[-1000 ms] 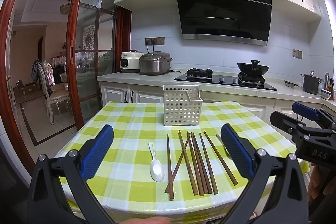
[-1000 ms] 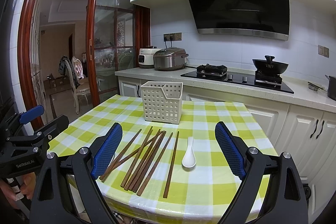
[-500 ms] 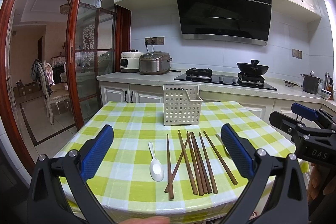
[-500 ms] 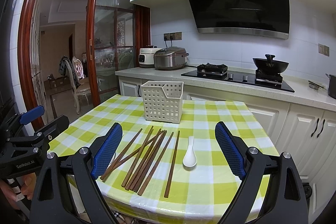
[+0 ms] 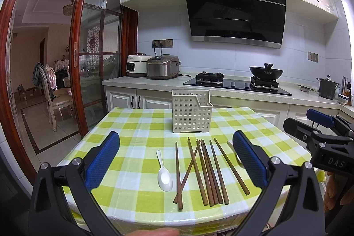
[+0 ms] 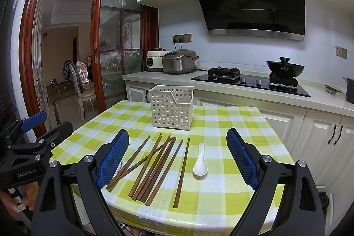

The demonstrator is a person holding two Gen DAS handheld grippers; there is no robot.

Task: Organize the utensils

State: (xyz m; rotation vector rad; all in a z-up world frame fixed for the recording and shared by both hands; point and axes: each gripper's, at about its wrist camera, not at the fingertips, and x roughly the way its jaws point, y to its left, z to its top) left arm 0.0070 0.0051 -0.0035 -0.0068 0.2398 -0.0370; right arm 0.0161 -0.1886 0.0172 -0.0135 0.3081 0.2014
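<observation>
Several brown wooden chopsticks (image 5: 208, 169) lie side by side on the green checked tablecloth (image 5: 137, 134); they also show in the right wrist view (image 6: 154, 167). A white ceramic spoon (image 5: 164, 174) lies to their left in the left wrist view, and to their right in the right wrist view (image 6: 200, 163). A second spoon (image 5: 235, 153) is partly hidden behind a finger. A cream perforated utensil basket (image 5: 191, 113) stands upright behind them, also in the right wrist view (image 6: 171, 108). My left gripper (image 5: 177, 158) and right gripper (image 6: 177, 156) hover open and empty above the table's near edge.
A counter behind the table holds rice cookers (image 5: 162, 66), a hob with a wok (image 5: 266, 72) and a pot (image 5: 327, 87). A glass sliding door (image 5: 97, 59) and a chair (image 5: 55, 98) stand at the left. White cabinets (image 6: 320, 143) are at the right.
The right wrist view has crept slightly closer to the table. Nothing on the table has moved and both grippers stay open.
</observation>
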